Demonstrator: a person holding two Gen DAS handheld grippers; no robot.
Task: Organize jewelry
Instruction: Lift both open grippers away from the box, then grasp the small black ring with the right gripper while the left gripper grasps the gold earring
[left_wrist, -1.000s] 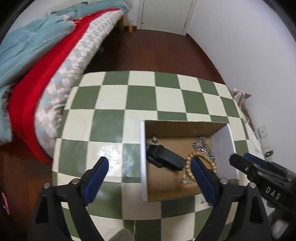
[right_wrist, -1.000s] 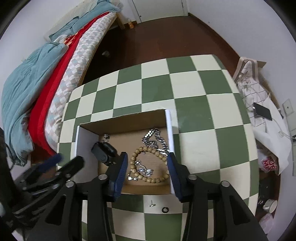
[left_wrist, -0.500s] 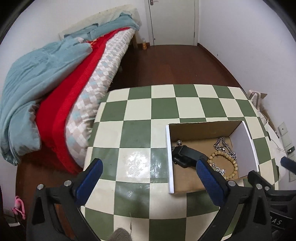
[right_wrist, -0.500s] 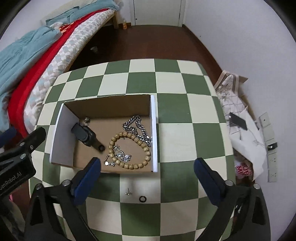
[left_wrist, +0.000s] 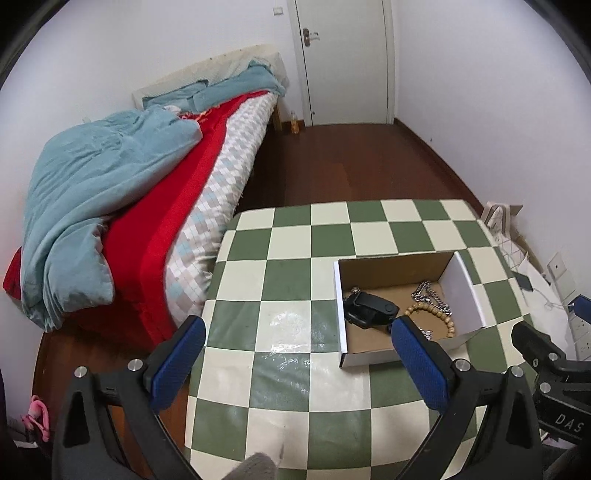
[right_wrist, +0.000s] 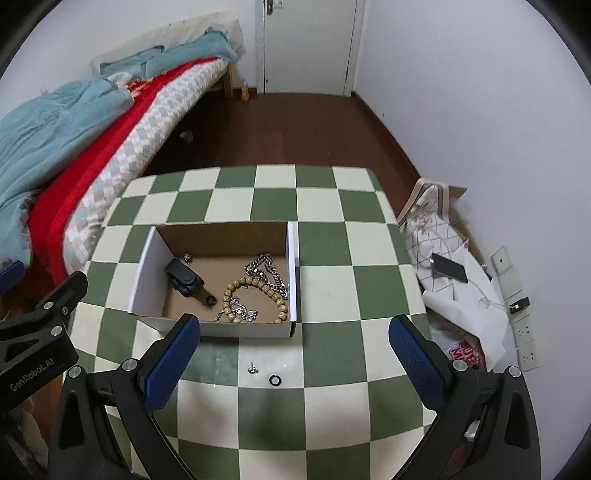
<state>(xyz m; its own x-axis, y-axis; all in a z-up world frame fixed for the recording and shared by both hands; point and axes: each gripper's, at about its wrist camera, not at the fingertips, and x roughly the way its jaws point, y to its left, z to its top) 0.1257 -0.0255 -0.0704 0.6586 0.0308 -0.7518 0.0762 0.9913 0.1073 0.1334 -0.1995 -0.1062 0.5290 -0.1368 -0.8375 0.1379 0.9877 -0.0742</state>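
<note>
- Both grippers have pulled back higher since before; the right gripper (right_wrist: 294, 354), earlier narrow over the cardboard box (right_wrist: 221, 327), is now spread wide and empty.
- The left gripper (left_wrist: 293, 356) stays spread, empty.
- The bead bracelet (right_wrist: 255, 299) lies inside the box, ahead of the right gripper; in the left view a fingertip (left_wrist: 419, 360) partly hides it.
- A stud (right_wrist: 252, 367) and ring (right_wrist: 274, 380) lie between the right fingers, small.

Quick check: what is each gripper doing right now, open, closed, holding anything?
Left gripper: open, holding nothing.
Right gripper: open, holding nothing.
</note>
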